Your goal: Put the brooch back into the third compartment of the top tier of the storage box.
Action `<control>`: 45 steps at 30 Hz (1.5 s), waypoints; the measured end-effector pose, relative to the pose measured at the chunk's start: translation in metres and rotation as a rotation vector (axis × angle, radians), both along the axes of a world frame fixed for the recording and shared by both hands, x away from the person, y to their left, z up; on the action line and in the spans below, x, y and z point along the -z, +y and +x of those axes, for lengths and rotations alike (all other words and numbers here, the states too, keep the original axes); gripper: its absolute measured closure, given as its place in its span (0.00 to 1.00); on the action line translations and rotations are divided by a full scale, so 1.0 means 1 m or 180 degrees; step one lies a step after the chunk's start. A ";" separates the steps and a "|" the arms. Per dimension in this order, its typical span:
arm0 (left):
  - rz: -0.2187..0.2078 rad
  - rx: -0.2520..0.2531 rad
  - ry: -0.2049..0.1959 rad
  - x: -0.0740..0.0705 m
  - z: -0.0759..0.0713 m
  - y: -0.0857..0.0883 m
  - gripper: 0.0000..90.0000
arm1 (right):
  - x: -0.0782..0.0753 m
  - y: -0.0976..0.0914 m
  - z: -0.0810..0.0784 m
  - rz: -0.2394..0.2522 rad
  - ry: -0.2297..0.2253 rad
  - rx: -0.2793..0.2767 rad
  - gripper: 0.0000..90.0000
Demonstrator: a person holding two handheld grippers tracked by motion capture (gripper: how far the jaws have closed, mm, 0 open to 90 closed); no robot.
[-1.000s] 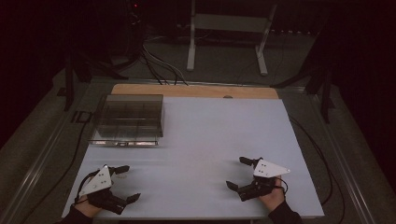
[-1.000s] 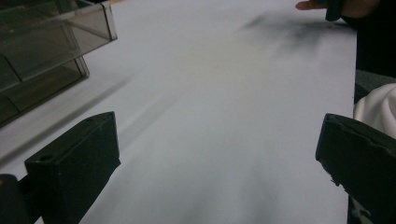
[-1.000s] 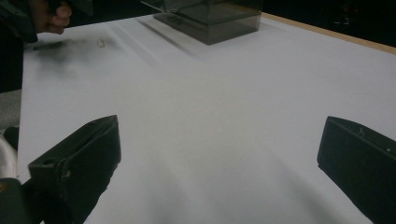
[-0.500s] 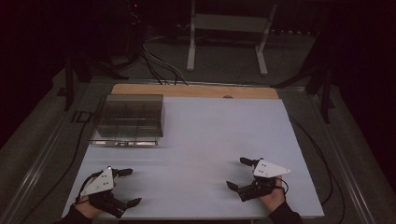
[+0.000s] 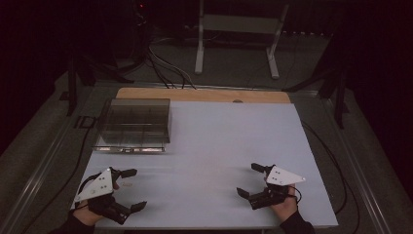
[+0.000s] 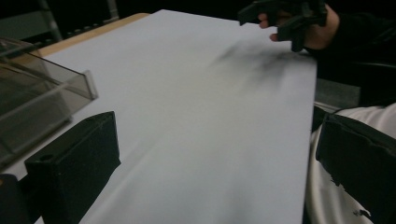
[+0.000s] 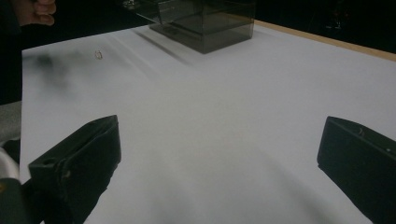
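Both tongs released, jaws wide, empty. Left tongs [image 5: 127, 190] hover near a small ring [image 5: 127, 185] on the bench [image 5: 219, 141]; right tongs [image 5: 254, 180] well apart. Clear box [image 5: 134, 124] sits far-left. Likely next: lower slowly, straddle ring, close gently.

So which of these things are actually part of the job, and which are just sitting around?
Part of the job:
left gripper, open
right gripper, open
small ring beside the left gripper
clear box with compartments

Just around:
white table
metal stand behind it
floor cables
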State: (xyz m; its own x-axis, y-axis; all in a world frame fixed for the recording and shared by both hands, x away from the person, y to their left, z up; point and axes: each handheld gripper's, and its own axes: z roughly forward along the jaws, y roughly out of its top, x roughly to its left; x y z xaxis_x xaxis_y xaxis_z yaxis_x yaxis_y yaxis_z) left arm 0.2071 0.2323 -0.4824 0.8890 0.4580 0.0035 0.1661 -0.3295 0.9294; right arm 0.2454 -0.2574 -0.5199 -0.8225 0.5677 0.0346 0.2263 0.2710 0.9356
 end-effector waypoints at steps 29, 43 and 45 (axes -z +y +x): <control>0.0160 -0.0766 0.0065 0.015 0.021 0.036 0.01 | -0.001 0.000 0.001 0.0070 -0.0002 0.0051 0.00; 0.0732 -0.0606 0.0509 0.036 0.027 0.047 0.01 | 0.000 -0.001 0.002 0.0075 0.0025 0.0060 0.00; 0.0785 -0.0584 0.0521 0.039 0.027 0.046 0.03 | 0.000 -0.001 0.002 0.0069 0.0023 0.0055 0.00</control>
State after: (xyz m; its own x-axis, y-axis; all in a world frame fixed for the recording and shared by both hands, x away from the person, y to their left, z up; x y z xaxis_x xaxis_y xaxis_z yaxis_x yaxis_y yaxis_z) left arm 0.2337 0.2788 -0.5218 0.7897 0.6134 -0.0018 0.3837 -0.4916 0.7818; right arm 0.2473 -0.2584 -0.5198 -0.8122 0.5810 0.0530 0.2376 0.2465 0.9396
